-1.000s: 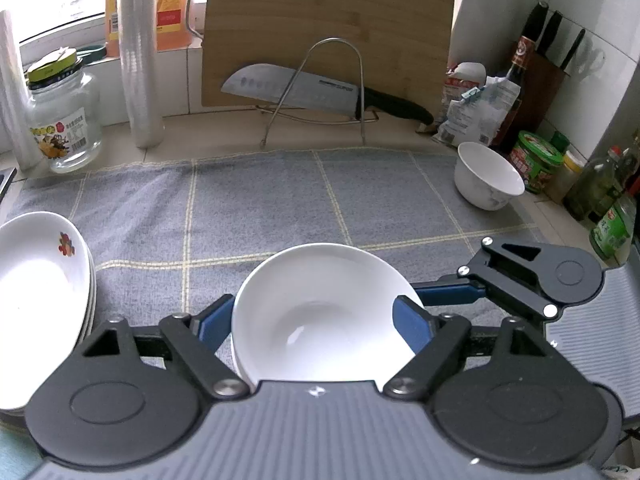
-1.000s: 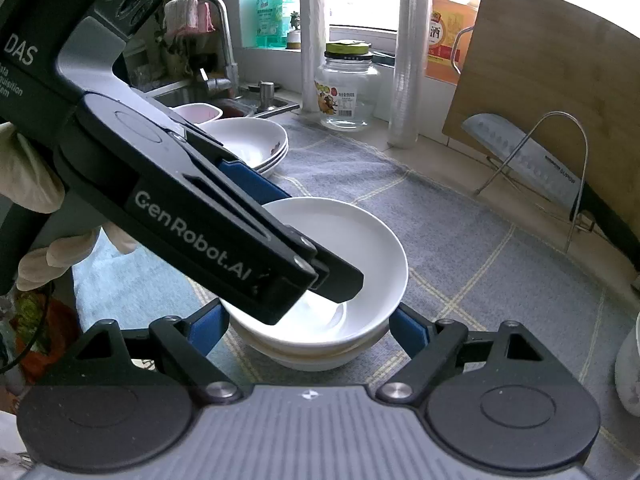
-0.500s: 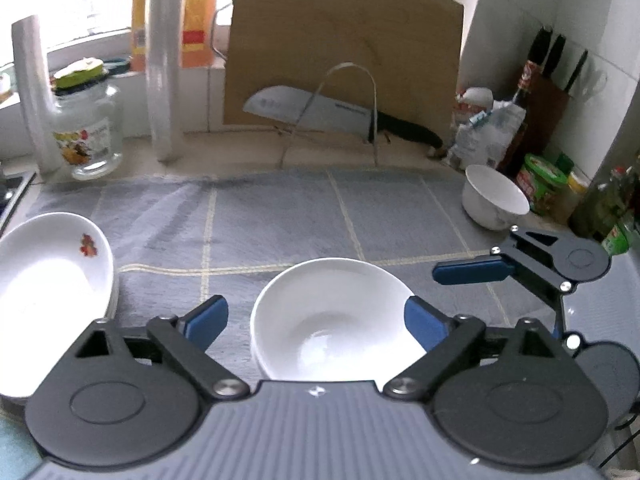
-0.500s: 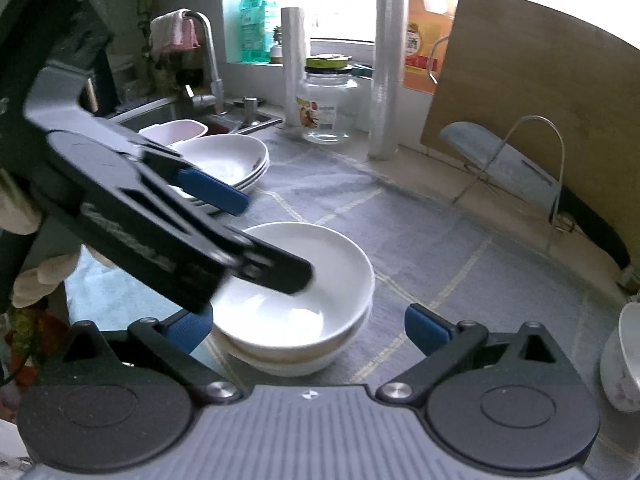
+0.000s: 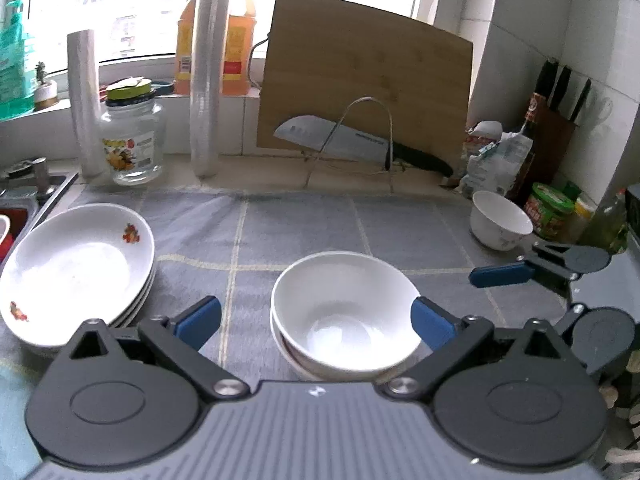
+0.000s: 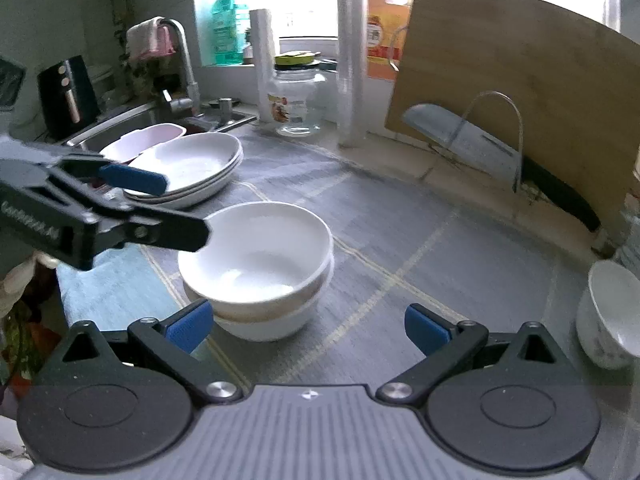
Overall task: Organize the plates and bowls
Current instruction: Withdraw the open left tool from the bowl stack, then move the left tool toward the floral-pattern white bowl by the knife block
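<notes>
A stack of white bowls (image 5: 344, 316) (image 6: 260, 264) sits on the grey checked mat (image 5: 300, 232). My left gripper (image 5: 316, 320) is open and empty, its fingers either side of the stack and a little back from it. It also shows in the right wrist view (image 6: 160, 204), left of the stack. My right gripper (image 6: 306, 326) is open and empty, right of the stack. One of its blue fingers (image 5: 500, 274) shows in the left wrist view. A stack of white flowered plates (image 5: 76, 268) (image 6: 192, 168) lies at the left. A small white bowl (image 5: 500, 224) (image 6: 612, 312) stands alone at the right.
A sink (image 6: 120, 128) with a tap lies left of the plates. A glass jar (image 5: 132, 136), film rolls (image 5: 206, 80), a cutting board (image 5: 360, 76) and a knife on a wire rack (image 5: 352, 144) line the back. Bottles and jars (image 5: 552, 208) crowd the right corner.
Both grippers have drawn back from the bowl stack. The left gripper has opened wider and let go of the top bowl, which now rests on the stack.
</notes>
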`<move>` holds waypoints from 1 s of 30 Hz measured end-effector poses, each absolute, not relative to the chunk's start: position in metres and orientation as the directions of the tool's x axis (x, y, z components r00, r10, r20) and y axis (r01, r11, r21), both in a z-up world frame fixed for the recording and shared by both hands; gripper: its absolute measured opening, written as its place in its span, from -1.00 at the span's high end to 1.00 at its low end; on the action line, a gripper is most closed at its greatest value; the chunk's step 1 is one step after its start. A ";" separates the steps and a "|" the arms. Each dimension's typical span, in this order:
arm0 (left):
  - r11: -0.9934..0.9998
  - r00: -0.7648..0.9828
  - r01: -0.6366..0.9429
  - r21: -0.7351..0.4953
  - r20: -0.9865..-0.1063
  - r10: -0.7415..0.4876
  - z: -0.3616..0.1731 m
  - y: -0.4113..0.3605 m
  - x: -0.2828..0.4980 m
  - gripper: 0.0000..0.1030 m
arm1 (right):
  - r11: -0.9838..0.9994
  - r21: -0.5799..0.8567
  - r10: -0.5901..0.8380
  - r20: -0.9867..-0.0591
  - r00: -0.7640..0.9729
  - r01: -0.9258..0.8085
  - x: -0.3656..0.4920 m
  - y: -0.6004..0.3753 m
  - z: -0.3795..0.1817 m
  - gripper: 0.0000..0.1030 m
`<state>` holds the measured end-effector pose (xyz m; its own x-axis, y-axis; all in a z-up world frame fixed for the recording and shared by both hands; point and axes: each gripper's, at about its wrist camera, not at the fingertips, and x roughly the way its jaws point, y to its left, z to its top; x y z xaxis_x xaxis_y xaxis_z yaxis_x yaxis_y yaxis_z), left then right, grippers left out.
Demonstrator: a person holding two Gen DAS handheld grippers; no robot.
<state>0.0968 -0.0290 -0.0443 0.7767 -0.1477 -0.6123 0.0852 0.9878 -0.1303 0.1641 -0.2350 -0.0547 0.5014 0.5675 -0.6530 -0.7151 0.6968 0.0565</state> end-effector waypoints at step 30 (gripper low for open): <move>0.821 0.660 0.563 -0.095 -0.545 -0.517 -0.039 -0.142 0.119 -0.95 | 0.992 -0.057 0.039 -0.700 0.713 -0.110 0.141 -0.353 -0.043 -1.00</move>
